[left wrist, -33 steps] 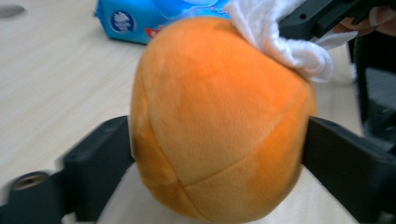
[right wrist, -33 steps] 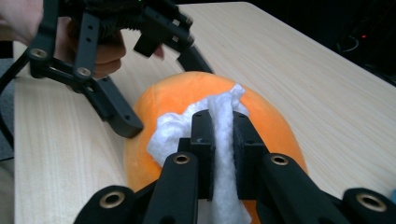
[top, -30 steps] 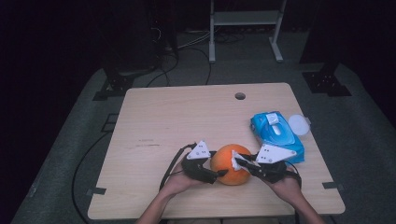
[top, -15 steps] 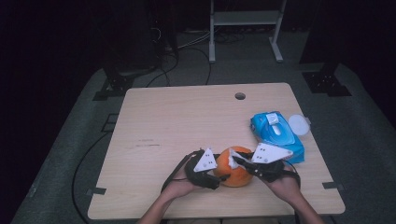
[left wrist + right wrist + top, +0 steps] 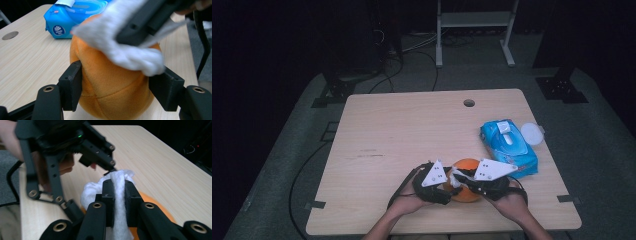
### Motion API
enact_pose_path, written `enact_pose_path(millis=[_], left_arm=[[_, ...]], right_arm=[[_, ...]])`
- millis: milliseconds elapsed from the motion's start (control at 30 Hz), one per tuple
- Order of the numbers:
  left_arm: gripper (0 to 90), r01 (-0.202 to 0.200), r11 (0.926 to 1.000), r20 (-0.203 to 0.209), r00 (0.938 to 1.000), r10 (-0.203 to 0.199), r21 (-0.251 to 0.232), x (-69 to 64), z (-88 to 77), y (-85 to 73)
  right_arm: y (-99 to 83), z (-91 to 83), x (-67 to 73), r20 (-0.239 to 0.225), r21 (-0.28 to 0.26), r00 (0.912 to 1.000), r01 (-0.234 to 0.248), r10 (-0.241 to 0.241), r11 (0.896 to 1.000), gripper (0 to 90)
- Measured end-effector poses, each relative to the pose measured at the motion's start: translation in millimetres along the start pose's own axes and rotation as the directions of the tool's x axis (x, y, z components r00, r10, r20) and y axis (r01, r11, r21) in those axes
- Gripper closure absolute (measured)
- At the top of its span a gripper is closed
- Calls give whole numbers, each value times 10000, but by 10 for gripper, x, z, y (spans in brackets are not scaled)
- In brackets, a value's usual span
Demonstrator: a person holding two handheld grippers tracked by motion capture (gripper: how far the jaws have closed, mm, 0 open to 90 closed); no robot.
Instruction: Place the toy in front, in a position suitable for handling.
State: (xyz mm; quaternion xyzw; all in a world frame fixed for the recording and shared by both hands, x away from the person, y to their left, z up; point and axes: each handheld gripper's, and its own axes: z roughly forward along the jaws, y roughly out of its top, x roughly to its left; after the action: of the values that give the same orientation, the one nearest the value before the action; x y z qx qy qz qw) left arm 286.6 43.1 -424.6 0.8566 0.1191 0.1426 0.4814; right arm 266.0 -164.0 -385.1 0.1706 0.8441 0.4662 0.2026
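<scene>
Wiping upright orange ball (image 5: 110, 85) (seams vertical)

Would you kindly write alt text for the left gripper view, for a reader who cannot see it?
An orange plush ball sits on a wooden table, gripped on both sides by the left gripper. The right gripper presses a white wipe across the ball's top. A blue wipes pack lies behind.

An orange ball (image 5: 112, 87), a white wipe (image 5: 117, 192), black grippers, a blue wipes pack (image 5: 508, 148) with white flap, and a pale woodgrain table (image 5: 412, 125) are noted.
</scene>
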Motion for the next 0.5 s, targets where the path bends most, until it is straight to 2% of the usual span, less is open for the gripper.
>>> enact_pose_path(millis=[100,133,333,367,433,500], left_arm=[[339,-13,10000,-45,10000,13,4,19,2,-35],[340,55,10000,27,10000,-55,9,33,4,-58],[334,239,9997,193,9995,-238,-39,60,-7,-98],[314,295,9995,313,9991,-292,-91,69,-12,-90],[208,558,9982,542,9970,-547,-197,100,-30,-46],[172,761,9944,730,9948,-708,-735,115,-63,-14]], right_arm=[[9,18,-50,61,37,9998,-167,167,9999,805],[-27,-3,-119,255,81,9991,-328,326,9994,804],[-216,-176,-276,722,121,9938,-856,846,9963,805],[-251,-193,-289,683,156,9929,-991,979,9950,805],[-296,-199,-290,647,130,9927,-1026,1016,9946,806],[-299,-184,-274,641,72,9930,-1002,996,9949,805]])
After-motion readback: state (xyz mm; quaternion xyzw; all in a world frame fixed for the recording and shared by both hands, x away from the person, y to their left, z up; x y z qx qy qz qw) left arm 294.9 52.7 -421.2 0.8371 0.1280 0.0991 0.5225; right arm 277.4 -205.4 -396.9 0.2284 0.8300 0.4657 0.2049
